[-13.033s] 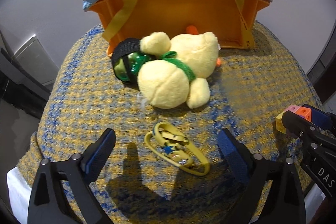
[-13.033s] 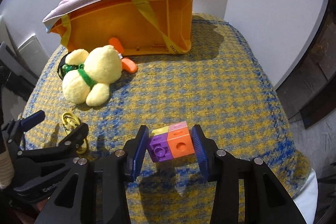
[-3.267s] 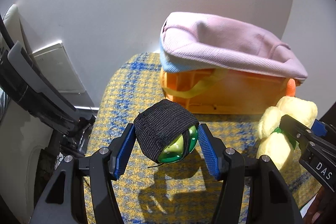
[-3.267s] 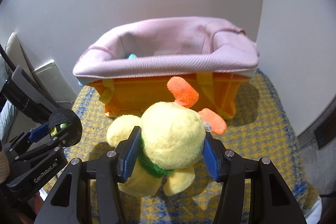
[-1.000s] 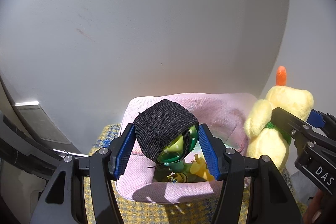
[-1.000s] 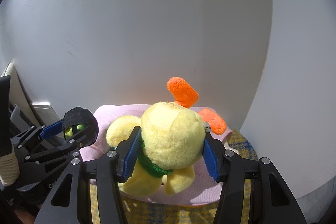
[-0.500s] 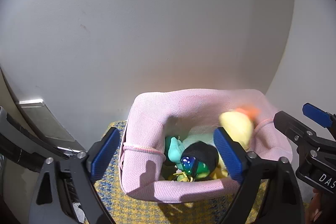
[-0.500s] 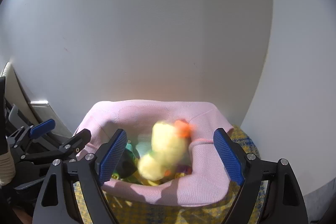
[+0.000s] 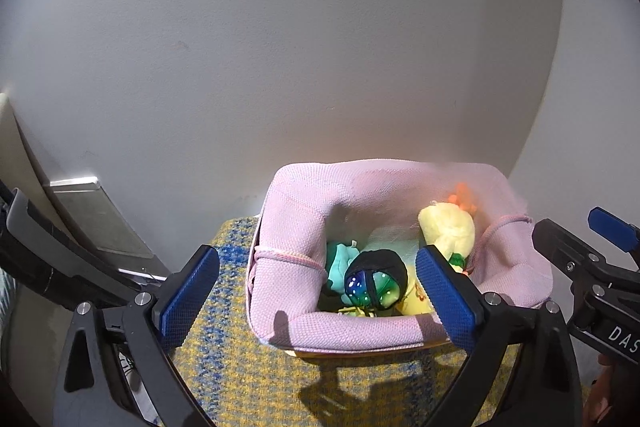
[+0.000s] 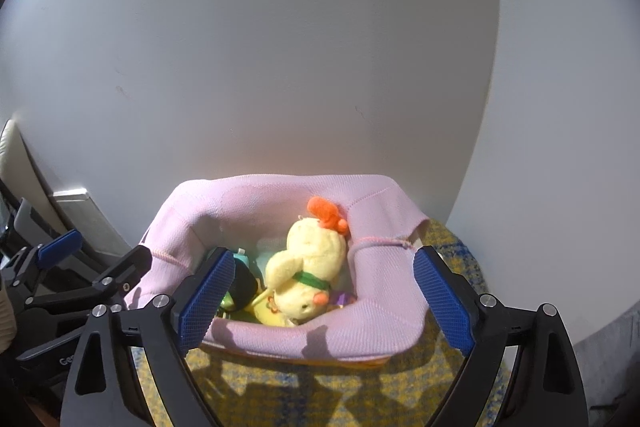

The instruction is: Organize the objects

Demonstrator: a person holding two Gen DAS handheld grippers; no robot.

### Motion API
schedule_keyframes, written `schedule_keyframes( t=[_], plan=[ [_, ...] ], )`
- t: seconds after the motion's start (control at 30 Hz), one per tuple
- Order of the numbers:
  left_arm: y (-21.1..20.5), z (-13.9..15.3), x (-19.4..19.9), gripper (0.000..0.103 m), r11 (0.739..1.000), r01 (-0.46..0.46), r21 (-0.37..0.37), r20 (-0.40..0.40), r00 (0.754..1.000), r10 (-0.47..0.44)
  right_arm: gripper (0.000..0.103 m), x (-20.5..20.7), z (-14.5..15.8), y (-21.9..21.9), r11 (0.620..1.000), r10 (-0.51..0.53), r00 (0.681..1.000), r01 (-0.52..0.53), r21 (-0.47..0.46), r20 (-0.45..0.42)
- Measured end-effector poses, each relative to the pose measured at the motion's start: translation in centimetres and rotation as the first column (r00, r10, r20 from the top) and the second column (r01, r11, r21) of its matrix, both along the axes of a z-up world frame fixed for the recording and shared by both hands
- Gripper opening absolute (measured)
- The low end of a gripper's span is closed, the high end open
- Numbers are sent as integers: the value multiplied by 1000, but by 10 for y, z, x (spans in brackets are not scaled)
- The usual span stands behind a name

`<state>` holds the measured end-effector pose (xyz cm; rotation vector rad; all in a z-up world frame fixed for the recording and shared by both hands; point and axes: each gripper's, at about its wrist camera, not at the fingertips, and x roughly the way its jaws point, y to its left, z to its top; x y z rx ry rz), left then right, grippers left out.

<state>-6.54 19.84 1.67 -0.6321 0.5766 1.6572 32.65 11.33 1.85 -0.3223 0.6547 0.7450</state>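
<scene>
The toys now lie inside the orange crate lined with pink knitted cloth [image 9: 340, 331], which stands at the far end of the yellow-and-blue woven cover [image 9: 240, 379], close to the white wall. From left to right in the left wrist view, the crate holds a teal soft toy [image 9: 340, 263], a shiny green ball half wrapped in a black knitted band [image 9: 376, 283] near the middle, and a pale yellow plush animal with orange ears and a green collar [image 10: 308, 267] against the right wall. A few smaller yellow and purple pieces show beneath them, too hidden to name. No loose item shows on the part of the cover that is visible, so the sorting looks close to finished, though most of the surface lies outside both views.

The left gripper [image 9: 316, 299] hangs above the near rim, its blue pads spreading wide apart, nothing between them and nothing touched. The right gripper [image 10: 320, 295], just beside it to the right, is likewise spreading wide and empty, with the plush lying free below.
</scene>
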Motion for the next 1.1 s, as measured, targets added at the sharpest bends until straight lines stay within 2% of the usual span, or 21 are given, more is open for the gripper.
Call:
schedule_keyframes(
  t=[0.53,0.83,1.1],
  plan=[
    [-47,11,0,101,1000,-31,-8,-12,999,30,92,-31,5,-38,1000,0,1000,1,-25,22],
    [-72,12,4,101,1000,-9,-17,-22,1000,9,92,-43,3,-60,999,-5,1000,5,-37,15],
    [-96,3,11,101,999,7,-54,-30,1000,-9,96,-62,-5,-77,998,-12,1000,12,-62,-4]
  ],
)
